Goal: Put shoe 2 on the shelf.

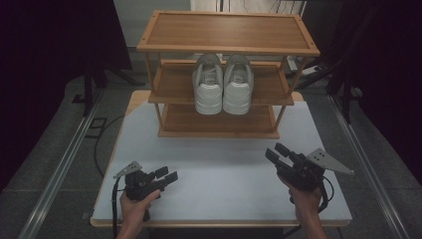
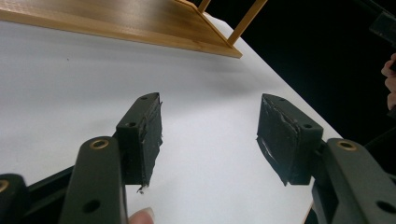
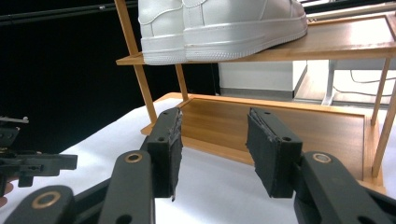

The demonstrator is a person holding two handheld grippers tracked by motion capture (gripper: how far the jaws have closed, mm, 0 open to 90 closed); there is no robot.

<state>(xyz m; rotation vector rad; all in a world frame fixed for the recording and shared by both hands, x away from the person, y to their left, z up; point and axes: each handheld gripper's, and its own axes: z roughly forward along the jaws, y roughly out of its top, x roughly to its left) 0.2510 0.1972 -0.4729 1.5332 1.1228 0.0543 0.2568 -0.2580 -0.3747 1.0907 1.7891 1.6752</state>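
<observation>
Room: dark curtains on both sides, grey floor with metal rails.
Table (image 1: pixel 219 174): white top, wooden edge.
Left gripper (image 1: pixel 166 177): rests near the front left corner, jaws apart, nothing between them.
Rack (image 1: pixel 226 32): three wooden shelves at the table's far side.
Shoes (image 1: pixel 222 84): white pair, touching side by side on the middle shelf (long axes front to back), toes pointing towards the person.
Right gripper (image 1: pixel 277 153): hovers front right, jaws apart and empty, aimed towards the rack.

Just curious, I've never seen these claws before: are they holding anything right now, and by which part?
Nothing. The left claw and right claw are both open and empty above the table.
</observation>
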